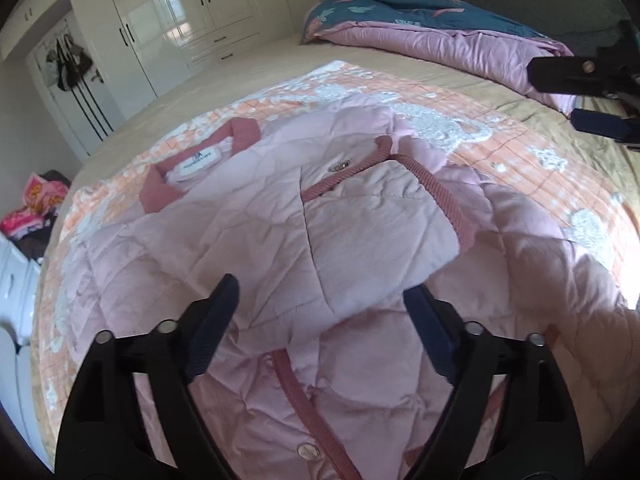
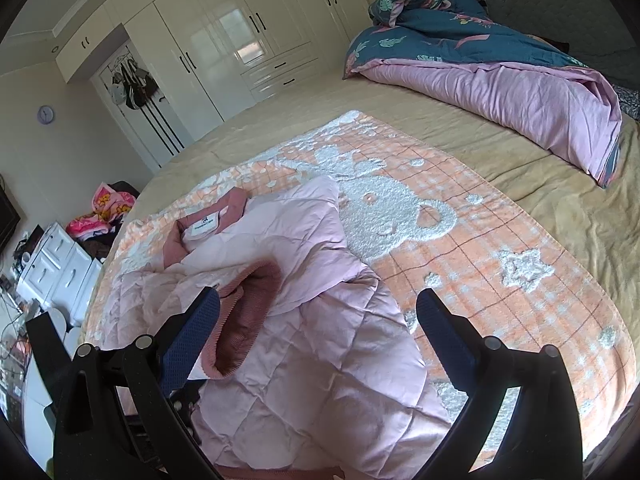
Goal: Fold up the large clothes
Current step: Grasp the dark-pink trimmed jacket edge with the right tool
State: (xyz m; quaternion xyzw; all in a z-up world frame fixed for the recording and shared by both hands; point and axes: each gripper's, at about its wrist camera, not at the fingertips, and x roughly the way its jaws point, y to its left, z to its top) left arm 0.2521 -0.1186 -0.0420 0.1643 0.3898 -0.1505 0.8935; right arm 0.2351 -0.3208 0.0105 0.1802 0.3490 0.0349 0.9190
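A bedroom with cream wardrobes (image 2: 224, 40): the bed (image 2: 540, 200) carries an orange checked blanket (image 2: 500, 248), and on it lies the pink quilted jacket (image 1: 280, 240), collar (image 1: 160, 192) toward the wardrobes, 1 sleeve folded across its front. My left gripper (image 1: 320, 304) stands wide over that sleeve, clear of it. My right gripper (image 2: 318, 312) is spread too, holding nothing, above the cuff (image 2: 248, 320).

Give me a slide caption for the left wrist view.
Open left gripper above a pink quilted jacket on an orange checked blanket.
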